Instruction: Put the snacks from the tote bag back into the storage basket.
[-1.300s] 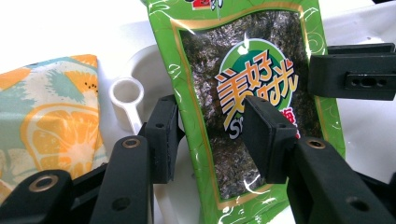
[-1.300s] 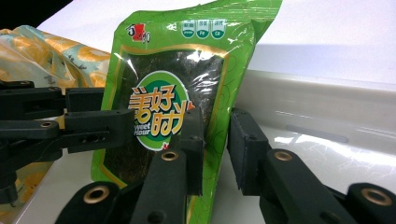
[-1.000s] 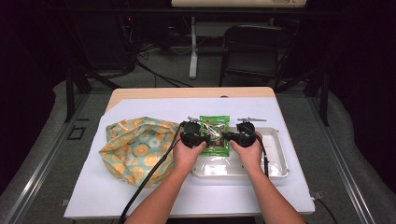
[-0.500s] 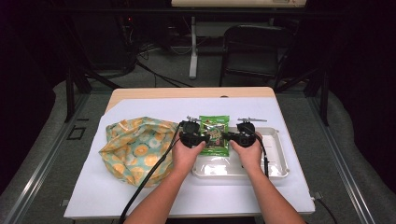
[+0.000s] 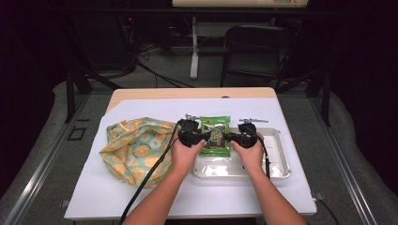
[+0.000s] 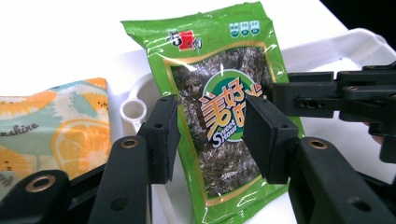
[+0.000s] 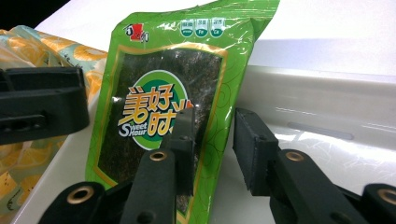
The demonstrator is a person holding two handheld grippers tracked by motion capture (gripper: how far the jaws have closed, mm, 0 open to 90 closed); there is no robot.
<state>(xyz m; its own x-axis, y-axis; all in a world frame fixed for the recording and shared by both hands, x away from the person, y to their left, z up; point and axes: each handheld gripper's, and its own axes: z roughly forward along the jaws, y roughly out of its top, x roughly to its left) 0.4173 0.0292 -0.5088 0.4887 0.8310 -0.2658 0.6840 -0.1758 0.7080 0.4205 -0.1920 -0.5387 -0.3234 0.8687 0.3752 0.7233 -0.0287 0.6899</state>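
A green seaweed snack packet [image 5: 215, 136] rests tilted across the far left rim of a white tray [image 5: 277, 154]. My left gripper [image 5: 202, 137] is at its left side and my right gripper [image 5: 231, 137] at its right, both pointing inward. In the left gripper view the left gripper [image 6: 212, 135] stands open, its pads wide apart in front of the packet [image 6: 219, 116]. In the right gripper view the right gripper [image 7: 215, 140] is open, with the packet's [image 7: 159, 112] right edge in the gap between the pads.
A fabric bag [image 5: 136, 147] printed with orange slices lies left of the tray on the white table cover [image 5: 141, 197]. A dark chair [image 5: 256, 51] stands beyond the table's far edge. The tray's right half holds a clear film.
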